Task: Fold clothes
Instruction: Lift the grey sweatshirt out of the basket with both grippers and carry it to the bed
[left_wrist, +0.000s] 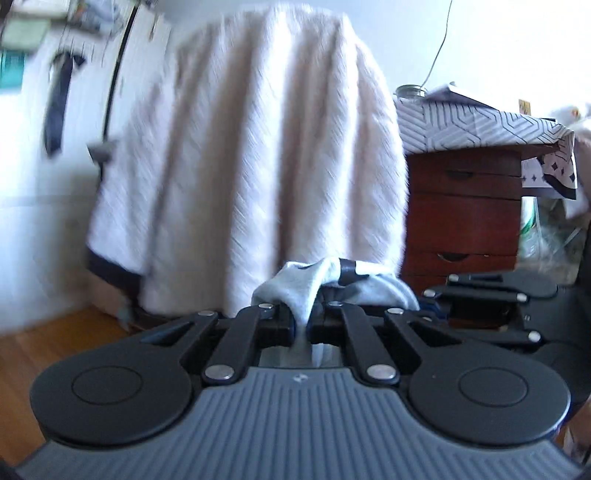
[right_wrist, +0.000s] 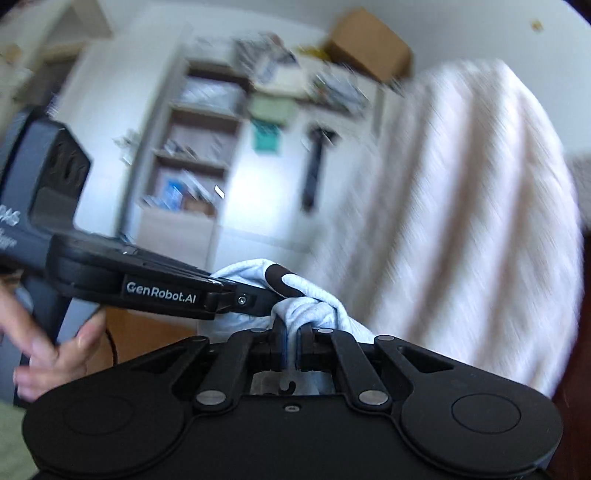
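The left tool (left_wrist: 303, 325) is pinched tight on a bunched fold of a light grey garment (left_wrist: 314, 282), its two fingers closed with cloth squeezed between them and a strip hanging down behind the jaws. The right tool (right_wrist: 291, 343) is clamped on the same garment (right_wrist: 314, 299) in the same way, fingers drawn together on a gathered ridge of fabric. The two tools sit close beside each other: from the right wrist view the left one comes in from the left edge, its tip touching the cloth just above the right tool's grip, and a hand (right_wrist: 55, 350) is wrapped round its handle.

The garment is held up in the air between the two tools, crumpled rather than spread, with a dark patch (right_wrist: 275, 280) showing on the grey fabric. It hangs clear of the wooden floor (left_wrist: 44, 339).

Behind it a pale, fluffy blanket (left_wrist: 266, 147) drapes down over something tall. To the right of that stands a dark wooden chest of drawers (left_wrist: 461, 221) with a patterned cloth (left_wrist: 480, 122) over its top. A white shelving unit (right_wrist: 199, 155) full of blurred things stands further off.
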